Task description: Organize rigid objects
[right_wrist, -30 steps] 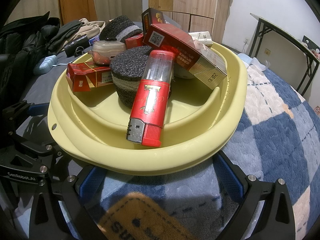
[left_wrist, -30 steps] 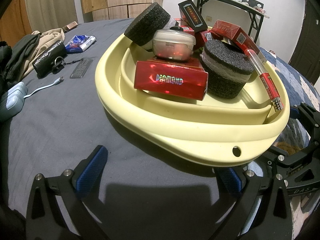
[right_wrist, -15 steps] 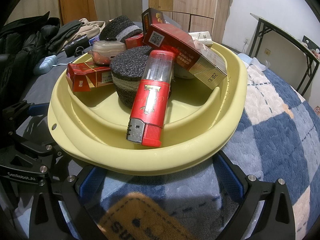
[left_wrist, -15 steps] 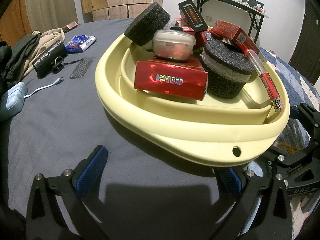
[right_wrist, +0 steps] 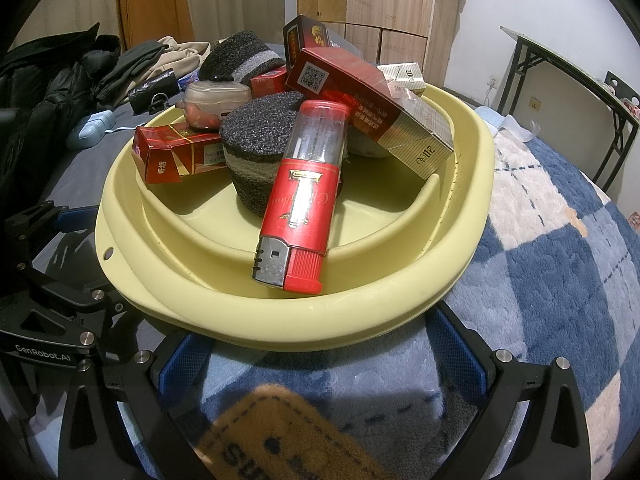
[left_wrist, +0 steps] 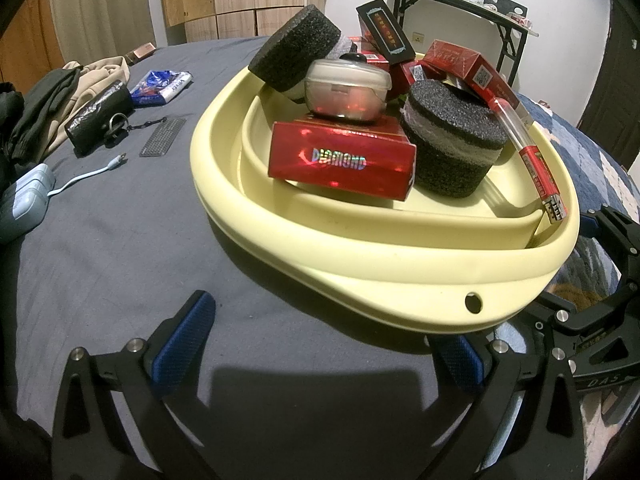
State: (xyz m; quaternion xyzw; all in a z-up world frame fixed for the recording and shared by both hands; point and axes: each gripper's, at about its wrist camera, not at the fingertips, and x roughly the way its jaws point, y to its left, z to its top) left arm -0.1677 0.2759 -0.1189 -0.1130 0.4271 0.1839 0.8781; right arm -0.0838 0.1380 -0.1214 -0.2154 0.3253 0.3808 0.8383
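On the bed, the basin keeps the boxes, foam pucks and lighter heaped together; left gripper and right gripper wait beside its rim, both spread wide, empty.

I note a smooth matt plastic basin, glossy holographic red carton inside it, rough speckled foam puck beside that, fleecy blanket under the basin.
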